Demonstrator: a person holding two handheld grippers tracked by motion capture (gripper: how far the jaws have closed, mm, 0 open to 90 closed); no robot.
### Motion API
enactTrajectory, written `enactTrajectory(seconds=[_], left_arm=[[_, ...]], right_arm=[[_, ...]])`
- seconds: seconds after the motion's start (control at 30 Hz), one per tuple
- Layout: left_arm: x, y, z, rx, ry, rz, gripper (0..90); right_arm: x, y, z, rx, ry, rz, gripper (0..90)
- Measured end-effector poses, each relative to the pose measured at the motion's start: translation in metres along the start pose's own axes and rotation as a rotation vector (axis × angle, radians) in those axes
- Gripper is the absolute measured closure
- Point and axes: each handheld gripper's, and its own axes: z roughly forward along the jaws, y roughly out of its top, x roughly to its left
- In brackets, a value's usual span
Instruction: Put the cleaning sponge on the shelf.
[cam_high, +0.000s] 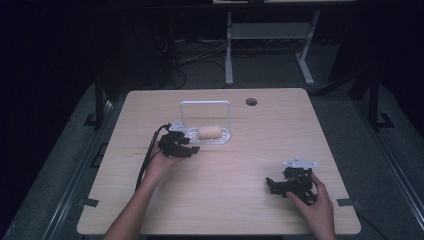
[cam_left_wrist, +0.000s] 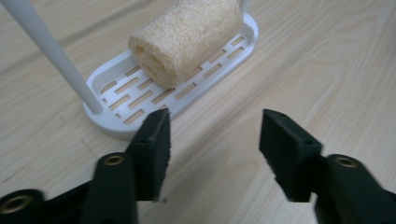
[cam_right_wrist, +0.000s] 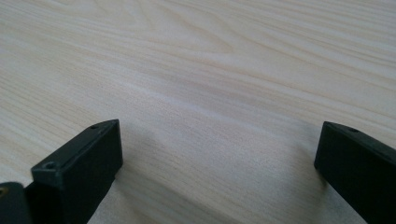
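Note:
A tan loofah roll (cam_high: 210, 132) (cam_left_wrist: 187, 39) lies on a white slatted tray (cam_high: 223, 139) (cam_left_wrist: 112, 127) with a tall white loop handle (cam_high: 205, 103). My left gripper (cam_high: 192, 145) (cam_left_wrist: 215, 140) hovers just short of the tray's near-left end. It is open, and only bare wood shows between the jaws. My right gripper (cam_high: 270, 185) (cam_right_wrist: 219, 154) rests low over the table at the front right, far from the tray, open wide with nothing between its pads.
The wooden table (cam_high: 225, 205) has a round cable hole (cam_high: 251, 102) near its far edge. A cable (cam_high: 147, 155) trails from the left gripper toward the person. Beyond the table stands a white-legged desk frame (cam_high: 265, 45) on dark floor.

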Motion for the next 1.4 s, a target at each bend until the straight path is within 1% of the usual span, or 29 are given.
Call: enactTrajectory(seconds=[0.03, 0.1, 0.13, 0.17, 0.2, 0.23, 0.27, 0.3, 0.37, 0.47, 0.6, 0.63, 0.8, 0.83, 1.07, 1.1, 1.13, 1.17, 1.33, 1.4], left_arm=[[-0.001, -0.001, -0.001, -0.002, 0.005, 0.002, 33.0], [-0.002, -0.004, -0.004, 0.005, 0.029, 0.017, 24.3], [-0.003, -0.006, -0.005, 0.003, 0.034, 0.018, 21.5], [-0.003, -0.008, -0.007, 0.004, 0.040, 0.028, 18.3], [-0.004, -0.009, -0.008, 0.003, 0.044, 0.024, 16.1], [-0.004, -0.011, -0.010, 0.000, 0.042, 0.032, 15.8], [-0.004, -0.011, -0.010, 0.000, 0.042, 0.032, 15.1], [-0.003, -0.014, -0.013, -0.010, 0.042, 0.024, 14.7], [-0.003, -0.016, -0.015, -0.015, 0.042, 0.028, 13.9], [-0.003, -0.018, -0.018, -0.011, 0.042, 0.033, 13.9], [-0.004, -0.024, -0.023, -0.018, 0.046, 0.032, 13.9], [-0.005, -0.027, -0.026, -0.020, 0.049, 0.038, 13.9], [-0.006, -0.032, -0.033, -0.026, 0.053, 0.039, 13.9], [-0.007, -0.034, -0.036, -0.033, 0.054, 0.038, 13.9], [-0.008, -0.045, -0.046, -0.034, 0.061, 0.032, 13.9], [-0.008, -0.049, -0.049, -0.035, 0.065, 0.030, 13.9], [-0.008, -0.049, -0.049, -0.035, 0.065, 0.030, 13.9], [-0.008, -0.053, -0.052, -0.035, 0.067, 0.028, 14.0], [-0.007, -0.063, -0.059, -0.038, 0.075, 0.018, 13.9], [-0.007, -0.065, -0.060, -0.039, 0.077, 0.014, 13.9]], right_arm=[[0.000, 0.000, 0.000, 0.000, 0.000, 0.000, 0.5], [0.000, 0.000, 0.000, 0.000, 0.000, 0.000, 0.5], [0.000, 0.000, 0.000, 0.000, 0.000, 0.000, 0.5], [0.000, 0.000, 0.000, 0.000, 0.000, 0.000, 0.5], [0.000, 0.000, 0.000, 0.000, 0.000, 0.000, 0.5], [0.000, 0.000, 0.000, 0.000, 0.000, 0.000, 0.5], [0.000, 0.000, 0.000, 0.000, 0.000, 0.000, 0.5], [0.000, 0.000, 0.000, 0.000, 0.000, 0.000, 0.5], [0.000, 0.000, 0.000, 0.000, 0.000, 0.000, 0.5], [0.000, 0.000, 0.000, 0.000, 0.000, 0.000, 0.5], [0.000, 0.000, 0.000, 0.000, 0.000, 0.000, 0.5], [0.000, 0.000, 0.000, 0.000, 0.000, 0.000, 0.5], [0.000, 0.000, 0.000, 0.000, 0.000, 0.000, 0.5], [0.000, 0.000, 0.000, 0.000, 0.000, 0.000, 0.5], [0.000, 0.000, 0.000, 0.000, 0.000, 0.000, 0.5], [0.000, 0.000, 0.000, 0.000, 0.000, 0.000, 0.5], [0.000, 0.000, 0.000, 0.000, 0.000, 0.000, 0.5], [0.000, 0.000, 0.000, 0.000, 0.000, 0.000, 0.5], [0.000, 0.000, 0.000, 0.000, 0.000, 0.000, 0.5], [0.000, 0.000, 0.000, 0.000, 0.000, 0.000, 0.5]])
